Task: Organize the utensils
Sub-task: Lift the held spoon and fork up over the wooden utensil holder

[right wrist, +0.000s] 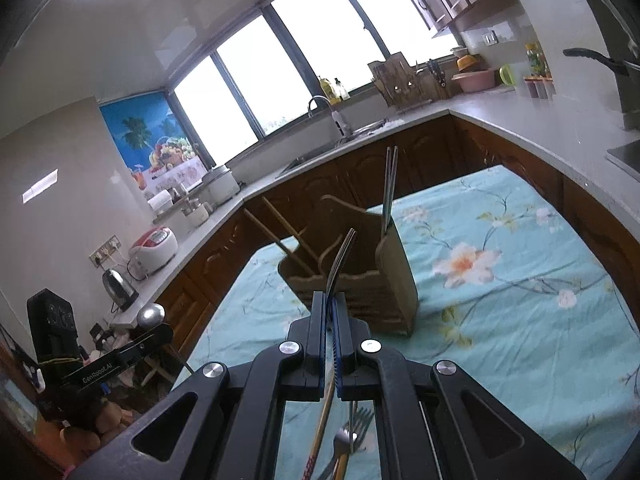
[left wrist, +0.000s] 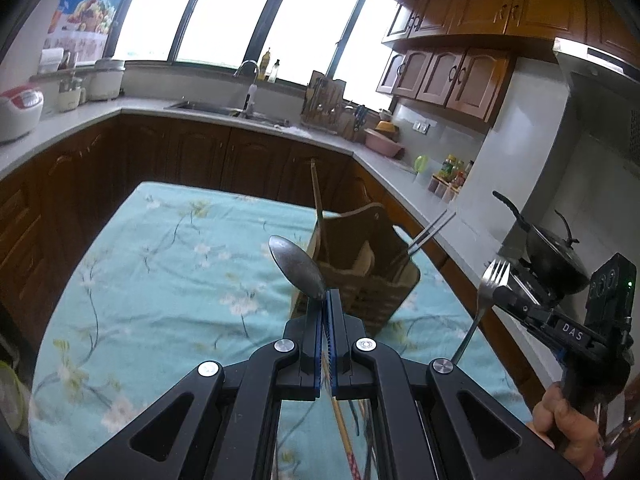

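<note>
Nearest the left wrist camera, the left tongs (left wrist: 327, 300) are clamped tight on the neck of a metal spoon (left wrist: 297, 267), whose bowl sticks up and tilts left above the fingertips. Nearest the right wrist camera, the right tongs (right wrist: 330, 304) are pinched on a metal fork (right wrist: 340, 261), seen edge-on with its tines pointing up. Below the right tongs, another fork (right wrist: 352, 432) and some chopsticks lie on the counter (left wrist: 160, 280), which is covered by a teal floral cloth. A person's hand (left wrist: 560, 416) grips the right tool's handle at the lower right of the left view. Just beyond both tongs stands a wooden utensil holder (left wrist: 368, 276) with several compartments: wooden chopsticks (right wrist: 280, 236) lean in one end, metal chopsticks (right wrist: 390, 188) stand in the other. Farther back, a kitchen worktop runs under the windows with a sink (left wrist: 212, 107).
</note>
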A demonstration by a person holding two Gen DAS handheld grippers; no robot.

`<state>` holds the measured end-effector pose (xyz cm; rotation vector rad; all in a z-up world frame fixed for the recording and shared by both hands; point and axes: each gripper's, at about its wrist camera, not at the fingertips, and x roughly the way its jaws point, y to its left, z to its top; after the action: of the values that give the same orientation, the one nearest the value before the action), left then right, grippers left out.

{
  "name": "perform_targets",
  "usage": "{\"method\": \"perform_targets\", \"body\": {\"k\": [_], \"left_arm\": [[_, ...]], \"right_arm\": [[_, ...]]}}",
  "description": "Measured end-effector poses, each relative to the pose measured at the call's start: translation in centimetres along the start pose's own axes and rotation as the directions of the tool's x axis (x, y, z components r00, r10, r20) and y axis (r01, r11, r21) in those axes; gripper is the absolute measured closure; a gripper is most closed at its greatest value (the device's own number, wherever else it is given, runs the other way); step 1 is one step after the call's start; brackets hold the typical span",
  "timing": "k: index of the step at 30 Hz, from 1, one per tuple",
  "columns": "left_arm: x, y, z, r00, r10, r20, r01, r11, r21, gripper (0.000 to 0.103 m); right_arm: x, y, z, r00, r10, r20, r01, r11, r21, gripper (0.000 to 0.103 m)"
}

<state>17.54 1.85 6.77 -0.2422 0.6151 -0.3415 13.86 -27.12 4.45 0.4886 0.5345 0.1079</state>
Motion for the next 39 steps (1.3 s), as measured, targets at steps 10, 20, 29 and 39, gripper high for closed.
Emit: {"method": "perform_targets", "body": {"k": [10, 20, 29, 39], "left_arm": [[2.6, -0.6, 3.4, 0.997, -0.008, 0.076, 0.005, 0.999, 0.041, 0.102], [6.2, -0.8, 5.5, 0.987, 0.003, 0.159, -0.016, 0.997, 0.08, 0.102], [10.3, -1.4, 6.3, 0.975, 0.013, 0.221, -0.036, 0.994, 0.102, 0.102], [16.7, -2.4, 4.9, 0.979, 0.046, 0.201, -0.073, 0.989, 0.13, 0.102]], "right_arm": [[1.0, -0.3, 3.6, 0.997, 0.014, 0.076, -0.013, 1.0, -0.01, 0.1], [2.9, 0.0, 6.5, 0.99, 0.013, 0.144, -0.007, 0.999, -0.044, 0.1], [4.7, 0.4, 8.8, 0.977, 0.007, 0.215, 0.013, 0.996, -0.09, 0.1], [6.9, 0.5, 8.1, 0.966, -0.006, 0.259, 0.044, 0.989, -0.139, 0.1]]}}
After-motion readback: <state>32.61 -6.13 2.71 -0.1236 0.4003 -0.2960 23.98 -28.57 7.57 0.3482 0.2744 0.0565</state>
